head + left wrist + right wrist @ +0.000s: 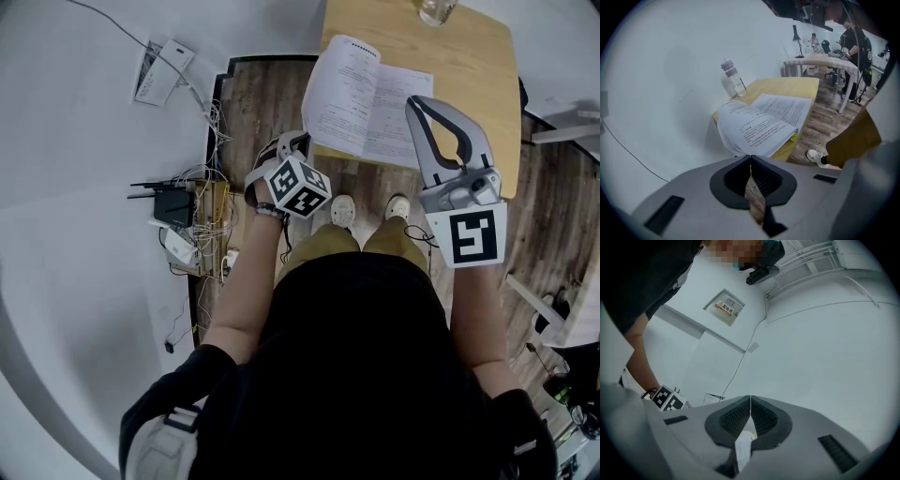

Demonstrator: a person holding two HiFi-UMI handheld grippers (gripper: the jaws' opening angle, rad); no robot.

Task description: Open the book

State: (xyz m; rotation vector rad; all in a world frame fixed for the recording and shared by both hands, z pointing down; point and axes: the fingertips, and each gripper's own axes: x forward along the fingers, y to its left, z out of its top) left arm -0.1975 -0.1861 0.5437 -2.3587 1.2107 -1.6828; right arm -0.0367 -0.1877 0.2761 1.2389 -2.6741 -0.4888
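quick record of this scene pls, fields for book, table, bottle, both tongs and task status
book: lies open on the table, pages fanned, left side overhanging the table's edge
table: wooden, beside a white wall
bottle: clear, upright at the table's far end, apart from the book
left tongs: shut, nothing between them, close to the book's near corner
right tongs: shut, nothing between them, raised by the book's right page
task status: book already open

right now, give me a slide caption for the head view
book lying open on the table, left tongs and right tongs both shut
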